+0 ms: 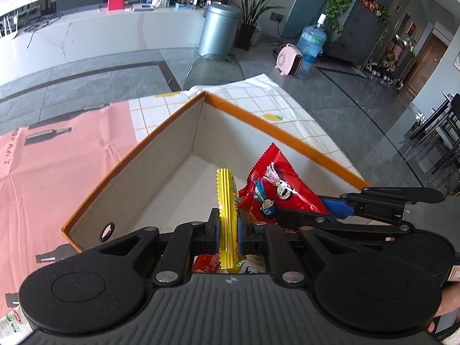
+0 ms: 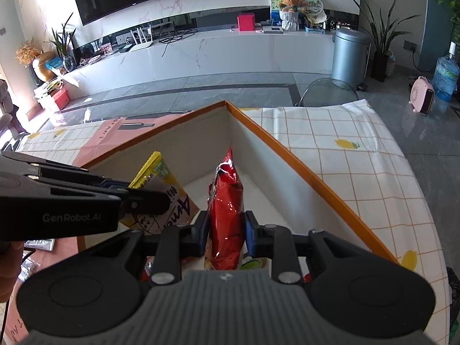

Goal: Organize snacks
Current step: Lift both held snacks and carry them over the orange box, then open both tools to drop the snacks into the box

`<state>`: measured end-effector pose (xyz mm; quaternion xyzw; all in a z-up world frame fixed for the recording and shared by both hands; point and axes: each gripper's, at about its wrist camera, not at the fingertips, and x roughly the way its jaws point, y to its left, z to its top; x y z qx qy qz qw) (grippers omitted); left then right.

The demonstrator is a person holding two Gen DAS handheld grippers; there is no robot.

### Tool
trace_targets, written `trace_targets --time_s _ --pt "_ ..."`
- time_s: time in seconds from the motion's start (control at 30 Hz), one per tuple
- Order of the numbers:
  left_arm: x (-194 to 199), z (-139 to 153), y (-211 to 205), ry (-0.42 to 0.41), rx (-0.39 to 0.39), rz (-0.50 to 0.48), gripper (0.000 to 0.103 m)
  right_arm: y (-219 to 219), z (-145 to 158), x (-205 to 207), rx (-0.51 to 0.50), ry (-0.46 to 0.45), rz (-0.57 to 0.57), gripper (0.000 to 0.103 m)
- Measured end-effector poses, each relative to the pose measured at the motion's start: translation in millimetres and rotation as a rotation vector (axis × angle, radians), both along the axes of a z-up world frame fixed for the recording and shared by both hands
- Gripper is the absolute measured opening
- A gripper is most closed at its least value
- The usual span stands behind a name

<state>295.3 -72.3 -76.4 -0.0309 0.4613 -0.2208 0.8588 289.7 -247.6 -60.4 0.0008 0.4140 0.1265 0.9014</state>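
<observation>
- Left wrist view is showing the left gripper (image 1: pixel 228 234) pinching a yellow snack packet (image 1: pixel 227 215) edge-on, its jaws standing narrow with the pads pressing on both faces of the packet.
- The yellow packet is hanging over the open orange-rimmed box (image 1: pixel 161 132), toward the box's near end.
- Right wrist view is showing the right gripper (image 2: pixel 225 235) clamping a red snack bag (image 2: pixel 227 215) between blue pads, the jaws standing narrow around the crumpled foil.
- The red bag is standing upright inside the box, pointing toward the far corner.
- "GenRobot.AI" is reading clearly on the left gripper's black side in the right wrist view; large brown letters on the yellow packet's face are showing only in part there.
- Cartoon children are printed on the red bag's face, which only the left wrist view is showing.
- The box is sitting on a checked lemon-print tablecloth (image 2: pixel 330 143) beside a pink sheet (image 1: pixel 57 158).
- More wrappers are lying under both grippers at the box's near end, too hidden to read.
</observation>
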Motion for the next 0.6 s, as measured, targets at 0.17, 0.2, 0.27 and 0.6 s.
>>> trace_targets --time_s 0.17,0.2,0.27,0.6 --pt "7 -11 10 0.047 -0.024 0.025 0.011 -4 -11 8 0.045 0.046 -0.008 0.022" --pt "8 -11 10 0.048 -0.020 0.032 0.011 -5 -12 10 0.065 0.056 -0.013 0.022" --pt "10 -13 10 0.046 -0.002 0.036 0.011 -8 -15 15 0.101 0.073 -0.027 0.022" --pt "21 -21 7 0.081 0.096 0.019 0.013 2 -26 33 0.050 0.108 -0.051 0.022"
